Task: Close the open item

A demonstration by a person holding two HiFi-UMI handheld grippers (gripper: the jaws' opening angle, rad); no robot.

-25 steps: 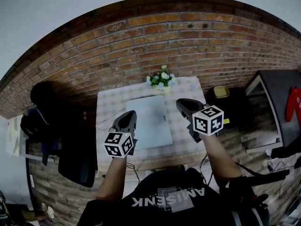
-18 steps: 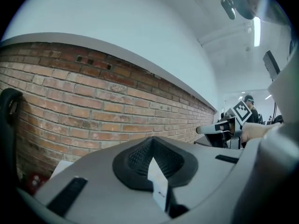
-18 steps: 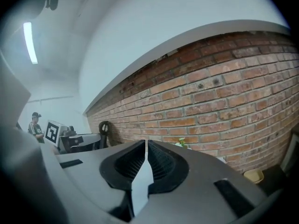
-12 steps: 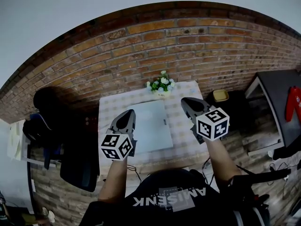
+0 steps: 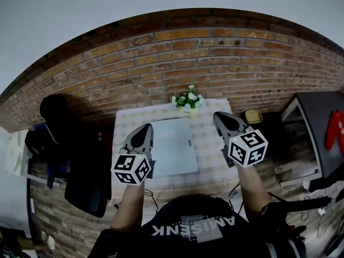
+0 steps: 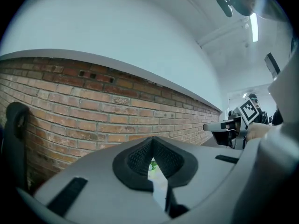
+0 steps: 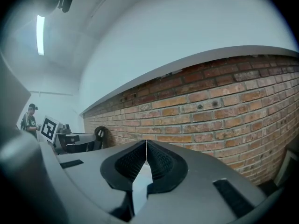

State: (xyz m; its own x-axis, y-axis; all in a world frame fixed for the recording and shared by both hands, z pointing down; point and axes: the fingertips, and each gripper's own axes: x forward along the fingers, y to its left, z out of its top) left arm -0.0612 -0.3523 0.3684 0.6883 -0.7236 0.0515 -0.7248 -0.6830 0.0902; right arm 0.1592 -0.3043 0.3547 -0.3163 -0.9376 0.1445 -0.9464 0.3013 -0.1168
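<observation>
Hovering with my left gripper (image 5: 144, 130) and right gripper (image 5: 221, 117) both pinched shut on nothing, laptop (image 5: 171, 147) flat on the table (image 5: 208, 144) between them, lid looks down, so I'd back off without nudging it

Left claw (image 6: 152, 140): grey shell, smooth matt plastic. Its black pads (image 6: 135, 158) are finely ribbed and look rubbery. Right claw (image 7: 146, 143): same shell, same pads.

Laptop (image 5: 173, 147), between the two claws: pale lid, smooth, satin sheen; metal or plastic not determinable.

Table cover (image 5: 208, 144), below both claws: checked cloth, matt.

Wall (image 5: 215, 63), ahead of the claws: rough matt brick with recessed mortar lines; smooth matt paint above the brick.
</observation>
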